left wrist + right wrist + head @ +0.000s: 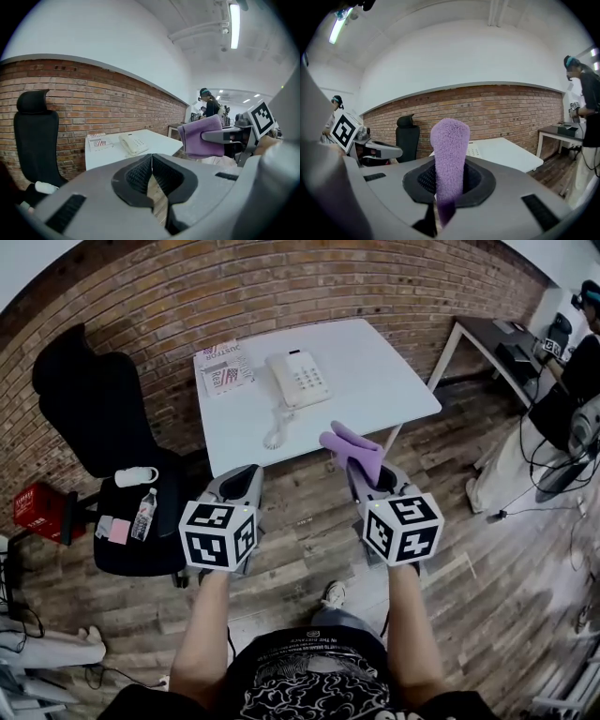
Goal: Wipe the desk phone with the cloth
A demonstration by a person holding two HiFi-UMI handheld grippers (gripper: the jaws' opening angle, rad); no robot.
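A cream desk phone (pixel 298 378) (pixel 133 143) sits on the white table (pixel 375 381), its coiled cord hanging toward the near edge. My right gripper (pixel 361 465) is shut on a folded purple cloth (pixel 353 450) (pixel 450 154) (pixel 202 137), held in the air short of the table's near edge. The cloth stands up between the jaws in the right gripper view. My left gripper (pixel 246 482) (pixel 151 176) is shut with nothing in it, level with the right one and also short of the table.
A printed box (pixel 225 367) lies left of the phone. A black office chair (pixel 103 446) with a bottle and small items stands at the left. A dark side table (pixel 502 343) and a person (pixel 583 108) are at the right. Brick wall behind.
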